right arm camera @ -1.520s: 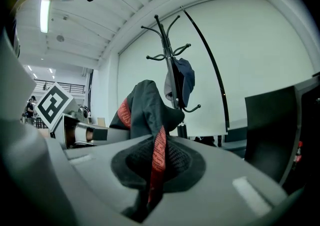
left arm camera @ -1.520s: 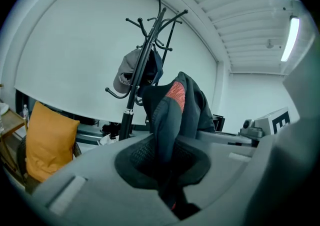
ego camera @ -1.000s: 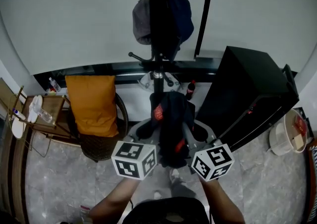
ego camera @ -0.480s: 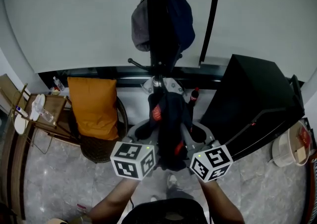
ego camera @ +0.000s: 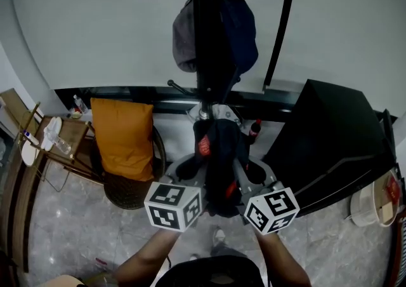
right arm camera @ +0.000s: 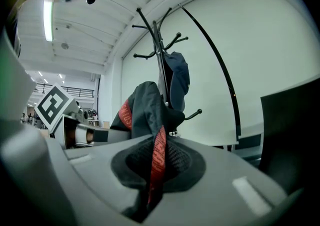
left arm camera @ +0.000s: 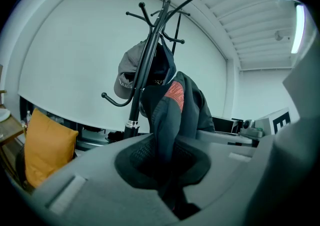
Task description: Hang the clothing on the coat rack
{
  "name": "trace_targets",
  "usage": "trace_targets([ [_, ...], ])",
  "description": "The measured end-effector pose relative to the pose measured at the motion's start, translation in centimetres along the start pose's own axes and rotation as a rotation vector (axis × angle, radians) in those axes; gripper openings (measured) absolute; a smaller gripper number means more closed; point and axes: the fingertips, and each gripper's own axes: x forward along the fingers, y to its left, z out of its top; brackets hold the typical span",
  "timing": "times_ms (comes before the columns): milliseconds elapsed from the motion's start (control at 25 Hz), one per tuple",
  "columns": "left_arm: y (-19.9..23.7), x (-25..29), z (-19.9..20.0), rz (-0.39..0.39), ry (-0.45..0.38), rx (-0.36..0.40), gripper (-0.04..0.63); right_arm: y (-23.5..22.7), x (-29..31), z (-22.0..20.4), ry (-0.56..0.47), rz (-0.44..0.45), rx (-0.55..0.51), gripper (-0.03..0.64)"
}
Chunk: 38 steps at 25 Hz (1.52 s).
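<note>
A dark garment [ego camera: 219,155] with red trim hangs bunched between my two grippers, in front of the black coat rack [ego camera: 206,38]. My left gripper [ego camera: 187,174] is shut on a dark fold of the garment [left arm camera: 170,115]. My right gripper [ego camera: 250,178] is shut on the garment [right arm camera: 145,107] at its red strap [right arm camera: 159,155]. The rack's pole [left arm camera: 147,65] stands just beyond the cloth. A grey cap [ego camera: 185,38] and a navy garment [ego camera: 241,32] hang on its upper hooks. One low hook [right arm camera: 192,115] sticks out bare to the right of the cloth.
An orange cushion [ego camera: 124,136] leans on a wicker chair at the left. A small side table [ego camera: 54,143] stands further left. A black cabinet [ego camera: 336,133] fills the right, with a white bucket [ego camera: 374,200] beside it. A slanted black rod [ego camera: 282,25] leans on the wall.
Both grippers have carried the garment a little closer to the coat rack. Their hold on the cloth looks the same.
</note>
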Motion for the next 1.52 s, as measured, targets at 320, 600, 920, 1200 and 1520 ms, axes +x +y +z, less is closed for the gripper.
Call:
trace_targets([
  [320, 0.8, 1.9, 0.3, 0.026, 0.003, 0.002, 0.032, -1.4, 1.9, 0.0, -0.001, 0.029, 0.009, 0.021],
  [600, 1.7, 2.9, 0.8, 0.051, -0.004, 0.002, 0.032, -1.7, 3.6, -0.1, 0.000, 0.063, 0.014, 0.021],
  [920, 3.0, 3.8, 1.2, 0.074, -0.008, 0.005, 0.032, -1.9, 5.4, -0.1, -0.002, 0.089, 0.019, 0.021],
  [1200, 3.9, 4.5, 1.6, 0.083, -0.005, 0.005, 0.032, -1.9, 6.7, 0.0, -0.002, 0.106, 0.022, 0.020],
  [1520, 4.6, 5.5, 1.9, 0.090, -0.006, 0.011, 0.032, -2.3, 7.9, 0.0, -0.009, 0.123, 0.033, 0.021],
])
